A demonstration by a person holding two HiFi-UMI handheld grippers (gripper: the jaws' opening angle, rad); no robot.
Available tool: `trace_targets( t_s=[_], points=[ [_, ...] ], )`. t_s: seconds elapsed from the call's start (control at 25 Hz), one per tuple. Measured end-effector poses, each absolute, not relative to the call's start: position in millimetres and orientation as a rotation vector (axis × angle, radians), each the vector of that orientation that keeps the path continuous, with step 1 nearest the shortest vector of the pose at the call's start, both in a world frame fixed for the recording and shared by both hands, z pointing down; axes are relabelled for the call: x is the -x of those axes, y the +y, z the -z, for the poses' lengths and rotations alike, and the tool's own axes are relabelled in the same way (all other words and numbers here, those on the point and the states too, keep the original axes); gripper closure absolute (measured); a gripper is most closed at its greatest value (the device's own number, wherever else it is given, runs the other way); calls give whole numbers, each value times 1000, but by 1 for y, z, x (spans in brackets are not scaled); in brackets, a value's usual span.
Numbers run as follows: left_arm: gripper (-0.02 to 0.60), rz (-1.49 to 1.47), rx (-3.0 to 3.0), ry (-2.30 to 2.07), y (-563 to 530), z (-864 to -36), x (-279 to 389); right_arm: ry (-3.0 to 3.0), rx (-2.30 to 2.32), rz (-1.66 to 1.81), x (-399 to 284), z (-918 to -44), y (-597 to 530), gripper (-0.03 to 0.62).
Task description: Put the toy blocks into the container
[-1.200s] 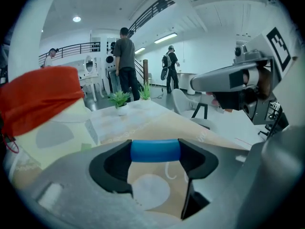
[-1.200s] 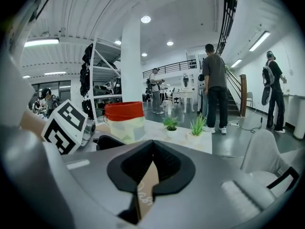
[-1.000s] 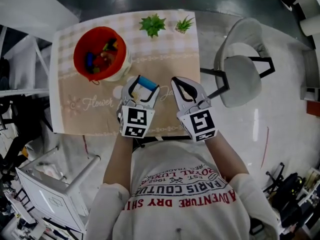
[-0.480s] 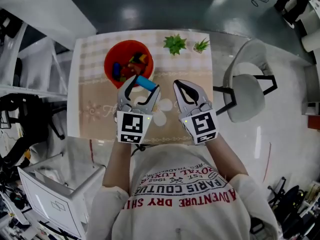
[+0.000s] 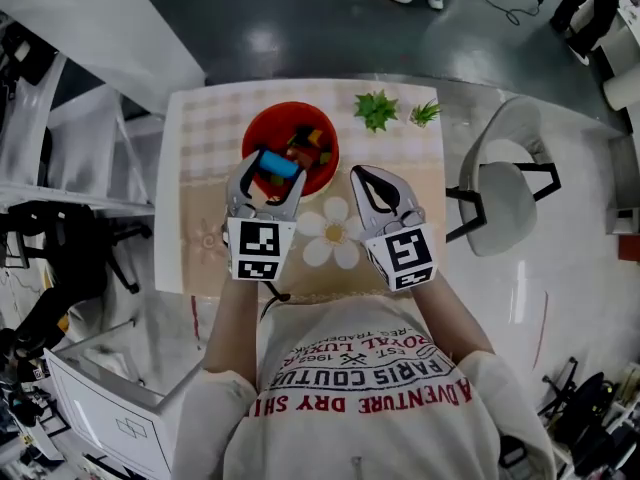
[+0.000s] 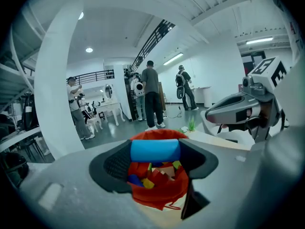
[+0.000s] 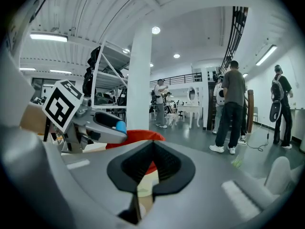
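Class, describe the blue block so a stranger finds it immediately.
Find the cloth-covered table, then the red bucket on it. By its near rim the left hand-held gripper clamps a blue cylinder, the only block not inside the bucket.

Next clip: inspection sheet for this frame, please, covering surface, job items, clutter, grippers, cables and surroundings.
Surface: table under a patterned cloth.
Job's things: red container holds mixed toy blocks; blue block held at its near rim.
Clutter: two small plants at the table's far edge.
Grippers: left gripper shut on the blue block; right gripper shut, empty.
Cables: one cable on the floor beyond the table.
Surroundings: chair beside the table, people standing, white pillar.
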State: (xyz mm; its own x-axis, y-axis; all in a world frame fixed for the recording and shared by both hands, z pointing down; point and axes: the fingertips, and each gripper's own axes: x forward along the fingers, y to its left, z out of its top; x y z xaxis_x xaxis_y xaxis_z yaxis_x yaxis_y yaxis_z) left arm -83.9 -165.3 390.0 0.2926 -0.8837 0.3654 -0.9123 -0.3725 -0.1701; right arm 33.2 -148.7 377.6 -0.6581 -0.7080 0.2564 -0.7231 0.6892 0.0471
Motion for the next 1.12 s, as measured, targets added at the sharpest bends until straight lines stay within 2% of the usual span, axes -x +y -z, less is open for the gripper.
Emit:
trace_targets(
  t_s=[0.52,0.64,0.92,1.0,1.08,1.12],
  points=[
    [266,-694,-2452,-1591,-182,-422,94,-2579,-1201,-121,-23,-391,-150,592],
    [199,-679,-2454,-1606,-183,-420,93,-2572,-1201,-112,-23,-391,-146,593],
    [198,-549,-2518,-1657,-169,-391,88,-2600,-1211,-74,-29,-377,-137,593],
    [253,-504,-2543,-1682,-162,-378,88,-2624,-1209,-52,-30,-370,-134,592],
    [340,-465,-2550,-1710,-154,-365,90,-2653,-1197,-19,-30,-361,-130,593],
    [357,-448,-2554,-1718,-150,-360,91,-2665,-1192,-4,-30,-356,-128,594]
  ],
)
